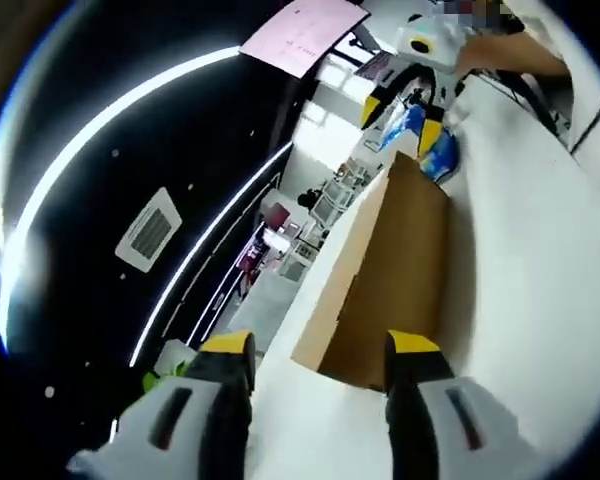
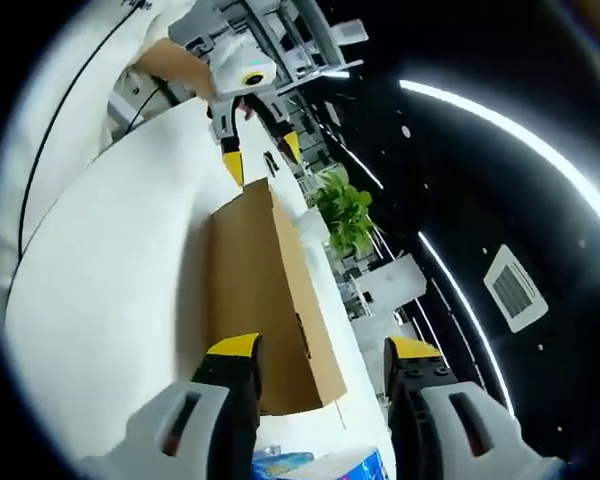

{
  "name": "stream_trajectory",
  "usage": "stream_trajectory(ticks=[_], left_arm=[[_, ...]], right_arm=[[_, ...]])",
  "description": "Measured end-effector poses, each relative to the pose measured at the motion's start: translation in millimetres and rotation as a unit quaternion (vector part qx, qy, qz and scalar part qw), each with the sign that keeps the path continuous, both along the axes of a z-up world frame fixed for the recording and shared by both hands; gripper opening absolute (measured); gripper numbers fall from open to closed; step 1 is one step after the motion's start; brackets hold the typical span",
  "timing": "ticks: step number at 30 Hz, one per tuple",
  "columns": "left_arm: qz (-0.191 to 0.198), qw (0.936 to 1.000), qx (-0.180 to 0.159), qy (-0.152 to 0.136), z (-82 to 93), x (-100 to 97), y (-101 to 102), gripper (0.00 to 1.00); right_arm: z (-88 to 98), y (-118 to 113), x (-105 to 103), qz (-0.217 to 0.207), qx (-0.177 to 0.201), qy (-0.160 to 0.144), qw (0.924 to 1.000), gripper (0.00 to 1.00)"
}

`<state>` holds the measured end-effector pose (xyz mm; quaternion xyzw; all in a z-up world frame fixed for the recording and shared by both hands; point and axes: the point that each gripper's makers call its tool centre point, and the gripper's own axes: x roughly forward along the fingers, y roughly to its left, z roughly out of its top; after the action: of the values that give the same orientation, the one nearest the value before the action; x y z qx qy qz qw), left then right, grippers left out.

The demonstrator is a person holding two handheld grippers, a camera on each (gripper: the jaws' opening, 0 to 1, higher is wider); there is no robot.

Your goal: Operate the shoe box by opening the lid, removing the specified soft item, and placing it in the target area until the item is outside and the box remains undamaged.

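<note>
A plain brown cardboard shoe box (image 1: pixel 395 270) with its lid shut sits on the white bench (image 1: pixel 520 300), between the two tongs. In the left gripper view, the left tongs (image 1: pixel 320 350) with yellow tips are spread wide, one tip on each side of the near end of the box, holding nothing. At the far end, the right tongs (image 1: pixel 405 105) hold a blue and white soft pack (image 1: pixel 435 150). In the right gripper view, the right tongs (image 2: pixel 320 352) are spread wide around that pack (image 2: pixel 315 466).
</note>
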<state>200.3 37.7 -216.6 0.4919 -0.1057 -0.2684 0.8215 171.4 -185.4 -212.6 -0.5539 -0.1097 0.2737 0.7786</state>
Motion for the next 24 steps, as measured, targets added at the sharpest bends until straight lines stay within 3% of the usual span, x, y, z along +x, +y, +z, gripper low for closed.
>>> stream_trajectory(ticks=[4,7,10,14,21,24], left_arm=[[0.000,1.0000,0.000,0.008,-7.2,2.9,-1,0.51],[0.004,0.9999,0.010,-0.005,-11.7,4.5,-2,0.51],[0.020,0.9997,0.004,-0.011,-10.9,6.3,0,0.43],[0.001,1.0000,0.005,-0.004,-17.2,3.3,-7,0.51],[0.002,0.9998,0.016,-0.010,-19.1,3.9,-11,0.55],[0.016,0.9989,0.031,-0.029,-16.3,6.2,-7,0.51]], right_arm=[[-6.6,0,1,-0.008,-0.017,-0.005,0.9998,0.49],[-11.0,1,2,-0.008,-0.025,-0.003,0.9997,0.48],[-13.6,3,3,-0.009,-0.033,-0.009,0.9994,0.48],[-15.8,8,2,-0.003,-0.029,-0.007,0.9995,0.48],[-15.9,2,6,-0.019,-0.035,-0.013,0.9991,0.50],[-14.4,2,5,-0.017,-0.028,-0.021,0.9993,0.47]])
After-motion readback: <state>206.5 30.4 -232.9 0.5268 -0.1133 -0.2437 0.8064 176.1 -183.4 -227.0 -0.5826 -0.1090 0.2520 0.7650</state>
